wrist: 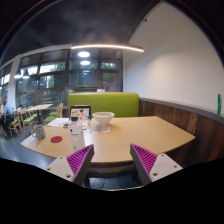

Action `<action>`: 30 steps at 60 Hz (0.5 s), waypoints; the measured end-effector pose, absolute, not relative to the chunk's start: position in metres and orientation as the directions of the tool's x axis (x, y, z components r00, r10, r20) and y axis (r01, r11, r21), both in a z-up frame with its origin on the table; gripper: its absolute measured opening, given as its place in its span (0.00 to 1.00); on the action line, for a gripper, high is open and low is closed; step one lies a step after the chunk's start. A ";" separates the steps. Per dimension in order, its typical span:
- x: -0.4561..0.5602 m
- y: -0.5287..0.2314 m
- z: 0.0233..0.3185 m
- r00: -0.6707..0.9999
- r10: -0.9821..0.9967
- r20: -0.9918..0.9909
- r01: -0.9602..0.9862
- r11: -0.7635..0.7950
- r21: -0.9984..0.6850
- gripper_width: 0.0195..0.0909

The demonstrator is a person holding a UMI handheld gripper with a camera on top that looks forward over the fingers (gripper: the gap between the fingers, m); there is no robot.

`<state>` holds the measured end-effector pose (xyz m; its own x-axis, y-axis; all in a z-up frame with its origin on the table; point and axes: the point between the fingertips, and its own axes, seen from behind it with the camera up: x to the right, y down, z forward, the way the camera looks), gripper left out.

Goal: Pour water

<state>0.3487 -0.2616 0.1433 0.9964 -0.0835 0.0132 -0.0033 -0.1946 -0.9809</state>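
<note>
From my remote station I read the gripper (112, 160) as standing apart from the work, with its two fingers spread wide and nothing between them; the left purple pad (80, 158) and the right purple pad (146, 158) face each other across a clear gap. Beyond the fingers lies a light wooden table (140, 135) with a rounded edge. On its far left part I see a white bowl (102, 119), and just beside it, nearer the gripper, a white carton-like container (77, 130) standing upright; I cannot tell whether this holds the water. A red round item (56, 140) lies flat on the table, ahead of the left finger, and a small glass-like vessel (39, 131) stands near the table's left edge, too small for me to identify with certainty. Behind the table runs a green bench backrest (105, 102). A white wall (185, 65) rises to the right, windows (60, 75) fill the background, and a curved light strip (105, 46) crosses the ceiling
</note>
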 end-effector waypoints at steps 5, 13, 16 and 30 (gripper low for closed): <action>0.348 -0.261 0.143 0.996 -0.084 0.016 -0.001 -0.196 -0.981 0.85; 0.347 -0.261 0.138 0.994 -0.091 0.058 0.037 -0.217 -0.976 0.86; 0.348 -0.259 0.135 0.992 -0.094 0.084 0.062 -0.218 -0.974 0.85; 0.281 -0.232 0.091 1.000 0.017 -0.001 0.003 -0.265 -0.964 0.86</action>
